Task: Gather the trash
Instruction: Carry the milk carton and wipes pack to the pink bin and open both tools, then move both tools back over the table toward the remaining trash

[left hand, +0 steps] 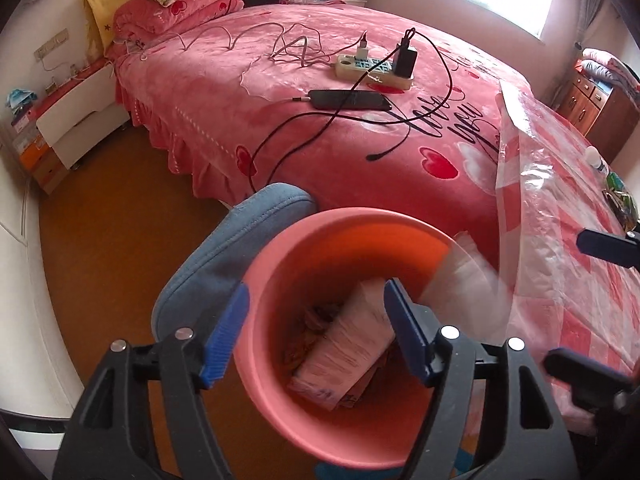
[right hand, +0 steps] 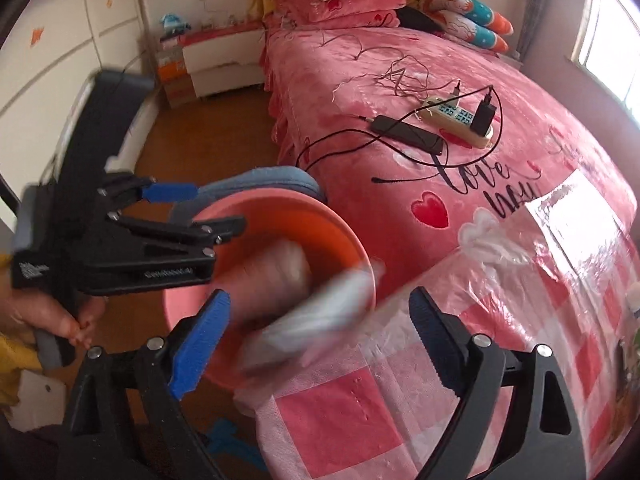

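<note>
A pink trash bin (left hand: 280, 280) stands beside the bed and a table. It holds a pink printed packet (left hand: 348, 348) and other scraps. My left gripper (left hand: 316, 332) is open, straddling the bin's near rim. A blurred pale piece of trash (left hand: 464, 272) is in the air at the bin's right rim. In the right wrist view the bin (right hand: 340, 236) is ahead, the same blurred trash (right hand: 320, 312) is between my open right gripper (right hand: 320, 340) and the bin, and the left gripper (right hand: 188, 208) sits over the bin's left rim.
A blue chair cushion (left hand: 224, 248) is behind the bin. A table with a pink checked cloth under clear plastic (right hand: 500, 320) is at the right. The pink bed (left hand: 320, 92) carries a power strip (left hand: 372, 66), a phone (left hand: 352, 100) and cables.
</note>
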### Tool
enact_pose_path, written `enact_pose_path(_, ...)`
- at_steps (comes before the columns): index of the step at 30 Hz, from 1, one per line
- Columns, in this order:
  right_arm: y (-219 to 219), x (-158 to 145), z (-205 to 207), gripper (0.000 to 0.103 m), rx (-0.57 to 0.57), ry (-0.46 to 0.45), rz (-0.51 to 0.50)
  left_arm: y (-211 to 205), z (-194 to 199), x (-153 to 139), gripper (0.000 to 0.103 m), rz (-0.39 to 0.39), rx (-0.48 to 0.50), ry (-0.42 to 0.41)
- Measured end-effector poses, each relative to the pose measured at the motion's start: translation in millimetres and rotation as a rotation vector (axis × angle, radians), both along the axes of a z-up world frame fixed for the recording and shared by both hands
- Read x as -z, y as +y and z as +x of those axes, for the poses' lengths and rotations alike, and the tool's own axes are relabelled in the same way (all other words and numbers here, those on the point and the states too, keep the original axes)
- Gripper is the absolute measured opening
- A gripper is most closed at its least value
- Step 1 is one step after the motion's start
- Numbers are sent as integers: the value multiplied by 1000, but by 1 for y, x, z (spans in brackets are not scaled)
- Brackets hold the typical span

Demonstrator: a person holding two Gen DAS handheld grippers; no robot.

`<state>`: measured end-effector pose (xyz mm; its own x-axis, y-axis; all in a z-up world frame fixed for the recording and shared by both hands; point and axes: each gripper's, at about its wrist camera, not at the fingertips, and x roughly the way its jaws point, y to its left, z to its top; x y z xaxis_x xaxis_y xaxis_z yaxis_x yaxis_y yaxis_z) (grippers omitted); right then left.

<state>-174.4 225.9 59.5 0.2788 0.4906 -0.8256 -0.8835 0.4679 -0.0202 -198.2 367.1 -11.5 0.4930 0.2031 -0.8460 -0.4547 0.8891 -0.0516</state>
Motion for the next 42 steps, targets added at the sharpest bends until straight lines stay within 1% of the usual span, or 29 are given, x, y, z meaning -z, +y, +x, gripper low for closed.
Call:
enact_pose_path(8, -32, -6, 21, 90, 117, 83, 93, -3, 5, 4, 77, 8, 8, 5)
enact_pose_path(12, -50, -9, 30, 90, 196, 116, 133, -8, 8, 0, 79, 31, 18, 2)
enact_pose_path(17, -67, -9, 36, 90, 257, 109, 148, -14, 12, -9, 82, 61, 29, -11)
enact_pose_path(22, -84, -10, 39, 90, 305, 119, 166, -23, 17, -19, 83, 89, 52, -24)
enact_pose_path(28, -98, -18, 37, 91, 339, 110, 185, -37, 24, -33, 84, 117, 82, -39)
enact_pose_path(35, -126, -32, 36, 91, 406, 81, 222, -58, 32, -54, 84, 130, 137, -77)
enact_pose_path(42, -160, -43, 38, 91, 480, 52, 264, -86, 40, -68, 84, 132, 198, -106)
